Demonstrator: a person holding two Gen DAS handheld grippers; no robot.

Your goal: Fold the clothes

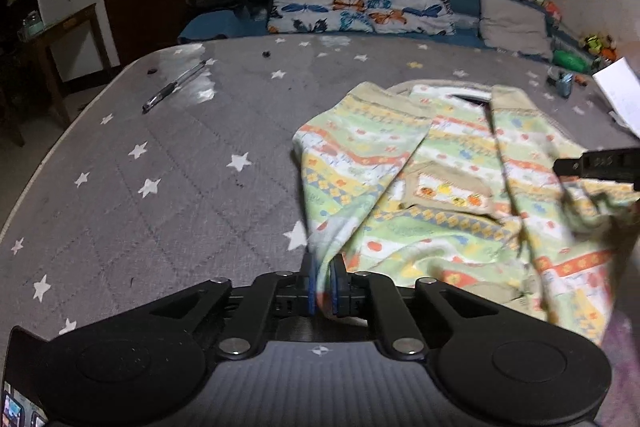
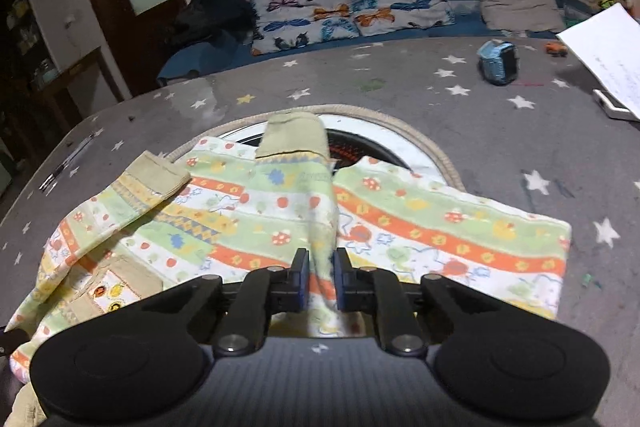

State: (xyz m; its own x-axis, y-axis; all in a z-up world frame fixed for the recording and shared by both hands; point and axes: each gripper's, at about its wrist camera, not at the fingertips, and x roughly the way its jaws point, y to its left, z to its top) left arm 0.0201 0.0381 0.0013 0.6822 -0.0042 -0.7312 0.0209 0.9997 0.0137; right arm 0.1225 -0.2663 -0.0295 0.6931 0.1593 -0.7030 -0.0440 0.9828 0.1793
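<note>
Patterned shirt (image 2: 400, 223) — on star-print tabletop (image 1: 160, 187); left claw (image 1: 322, 283) and right claw (image 2: 320, 275) each pinch its fabric.

Shirt on the desk, pen off to the left

Shirt (image 2: 304, 215) lies across the desk (image 2: 500, 147), over a round mat (image 2: 420, 139); pen (image 1: 174, 86) far left, pillows (image 2: 352, 7) on the bed behind.

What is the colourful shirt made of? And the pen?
The shirt looks like soft, matte woven cloth, probably cotton: it creases and droops where it is pinched. The pen looks like clear, glossy plastic: its barrel is see-through.
</note>
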